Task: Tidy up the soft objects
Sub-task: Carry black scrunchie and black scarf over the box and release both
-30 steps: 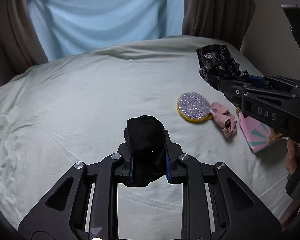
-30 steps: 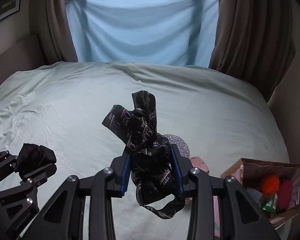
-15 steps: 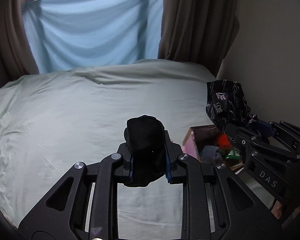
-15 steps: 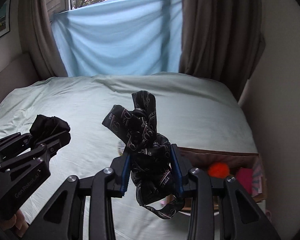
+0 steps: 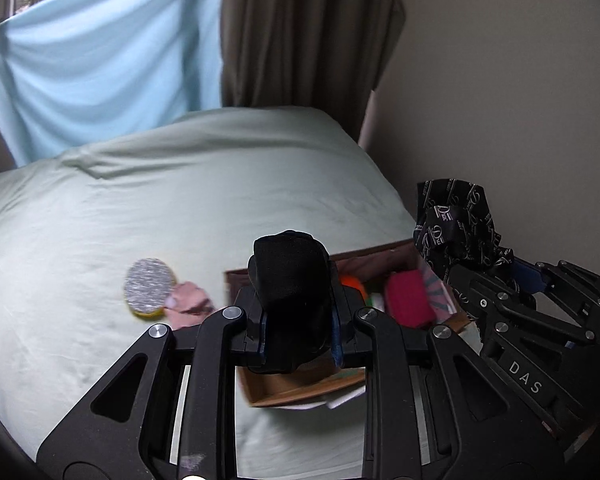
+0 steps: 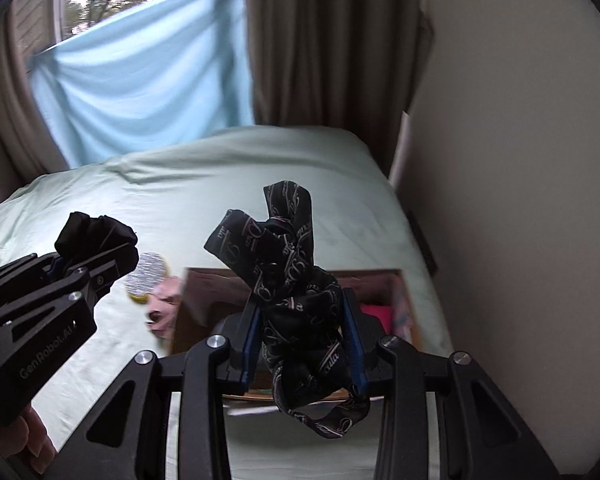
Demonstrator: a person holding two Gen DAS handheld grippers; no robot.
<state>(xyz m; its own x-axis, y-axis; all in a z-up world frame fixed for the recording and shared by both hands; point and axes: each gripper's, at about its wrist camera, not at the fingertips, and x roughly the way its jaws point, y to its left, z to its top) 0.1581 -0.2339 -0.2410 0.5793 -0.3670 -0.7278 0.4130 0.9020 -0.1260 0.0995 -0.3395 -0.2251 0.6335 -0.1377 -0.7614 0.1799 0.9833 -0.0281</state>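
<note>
The left gripper [image 5: 297, 330] is clenched on a black fabric bundle [image 5: 290, 284], which is pinched between its two fingers [image 5: 260, 326] and projects above them. The right gripper [image 6: 303, 346] is clenched on a black patterned cloth [image 6: 288, 276] printed with pale lettering; the cloth stands up between the fingers [image 6: 354, 344] and a loose strap end hangs below them.

Both grippers are positioned above an open cardboard box [image 6: 208, 292] that rests on a bed [image 5: 160, 200] covered with a pale green sheet, close to the bed's right edge and the wall. Box contents visible in the left wrist view: a magenta soft item [image 5: 406, 300], an orange item [image 5: 350, 282], and a pink-and-teal patterned piece [image 5: 436, 286] against the right wall of the box. Further contents are hidden by the fingers and the held fabric.

On the sheet just left of the box lie a round glittery silver pad [image 5: 150, 284] with a yellow rim and, touching it, a small pink soft item [image 5: 188, 306].

Part of a hand [image 6: 32, 436] holding the left gripper is visible at the lower left of the right wrist view.
</note>
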